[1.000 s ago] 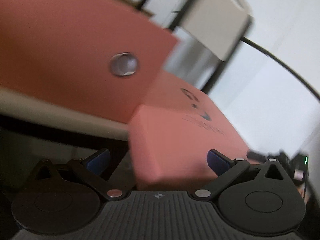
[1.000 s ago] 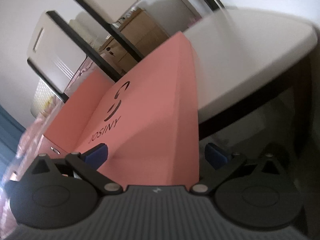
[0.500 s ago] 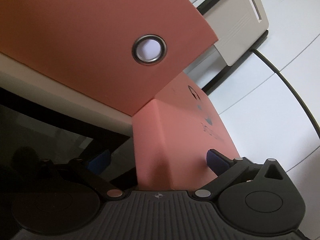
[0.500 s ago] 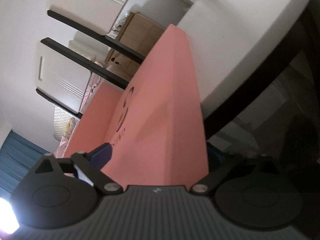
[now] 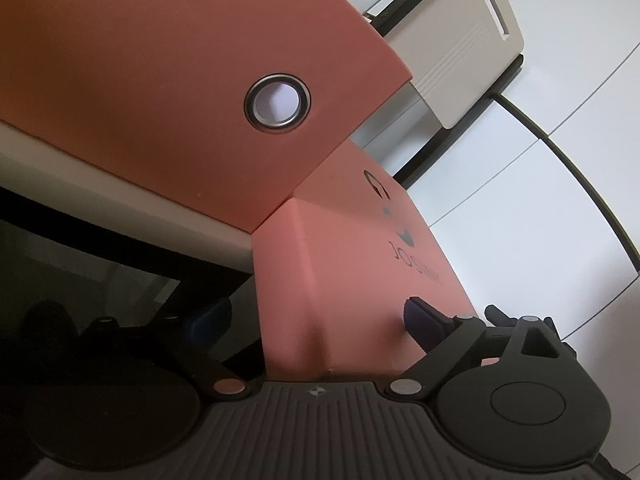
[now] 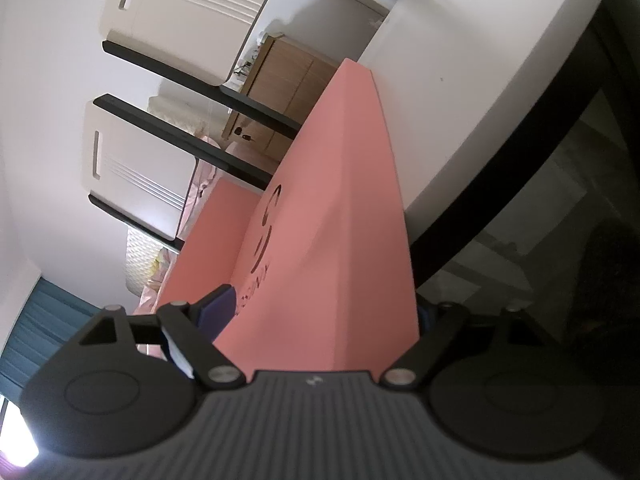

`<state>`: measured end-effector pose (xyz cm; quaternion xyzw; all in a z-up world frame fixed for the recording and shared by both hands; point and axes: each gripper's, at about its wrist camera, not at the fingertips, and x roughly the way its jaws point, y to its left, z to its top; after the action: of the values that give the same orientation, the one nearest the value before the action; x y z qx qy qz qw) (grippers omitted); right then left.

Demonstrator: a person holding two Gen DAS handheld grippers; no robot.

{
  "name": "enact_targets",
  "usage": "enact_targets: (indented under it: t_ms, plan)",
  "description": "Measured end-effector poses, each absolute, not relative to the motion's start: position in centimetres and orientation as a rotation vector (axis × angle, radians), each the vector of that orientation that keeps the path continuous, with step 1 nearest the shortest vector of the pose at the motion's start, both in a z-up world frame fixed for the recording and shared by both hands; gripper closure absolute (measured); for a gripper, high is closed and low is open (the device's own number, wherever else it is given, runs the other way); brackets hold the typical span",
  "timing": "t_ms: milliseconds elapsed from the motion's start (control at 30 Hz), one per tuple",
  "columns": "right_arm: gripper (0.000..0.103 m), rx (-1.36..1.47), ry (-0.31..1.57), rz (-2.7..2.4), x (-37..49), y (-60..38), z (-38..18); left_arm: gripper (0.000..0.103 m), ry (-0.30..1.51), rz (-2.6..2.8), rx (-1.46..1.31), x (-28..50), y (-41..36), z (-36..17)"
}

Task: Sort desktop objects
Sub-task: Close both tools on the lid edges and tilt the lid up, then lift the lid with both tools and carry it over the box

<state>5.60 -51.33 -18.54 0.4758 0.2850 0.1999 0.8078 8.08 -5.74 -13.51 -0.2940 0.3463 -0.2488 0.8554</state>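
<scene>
Both claws pinch the same pink box: the left gripper has one blue pad pressed on the printed top face at about 3 o'clock of its view and the other tucked under the box near 9 o'clock, in shadow. Seen from the other side, the right gripper grips the pink box likewise, one pad on the top face at 9 o'clock, the other mostly hidden beneath at 3 o'clock.

Outward from the left claw, a second pink box with a metal eyelet sits at 12 o'clock on the white table; the held box meets its lower corner. From the right claw the held box runs toward 12 o'clock, with the table edge at 2 o'clock. Whether it rests on the table or hangs off it, I cannot tell.

To my eye the risks are these: each claw grips only a shallow corner, so if the two hands pull unevenly the box may twist and slip free; pushed on, it could shove the eyelet box; squeezing harder may dent the cardboard.
</scene>
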Motion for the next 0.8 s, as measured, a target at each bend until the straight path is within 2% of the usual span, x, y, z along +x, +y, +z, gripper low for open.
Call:
enact_targets:
  t_ms: [300, 400, 467, 533, 800]
  plan:
    - [0.017, 1.004, 0.617, 0.416, 5.8, -51.2, -18.6, 0.008, 0.73, -0.537, -0.615, 8.3, -5.8, -13.6]
    - [0.021, 0.967, 0.626, 0.405, 5.9, -50.8, -18.6, 0.008, 0.73, -0.544, -0.605, 8.5, -5.9, -13.6]
    - [0.032, 0.946, 0.626, 0.392, 5.8, -50.8, -18.6, 0.01, 0.723, -0.554, -0.594, 8.4, -6.2, -13.4]
    - [0.037, 0.95, 0.618, 0.397, 5.7, -51.0, -18.7, 0.018, 0.719, -0.563, -0.591, 8.2, -6.1, -13.4]
    - [0.038, 0.951, 0.651, 0.465, 4.2, -51.5, -19.0, 0.023, 0.716, -0.595, -0.604, 7.3, -4.9, -13.5]
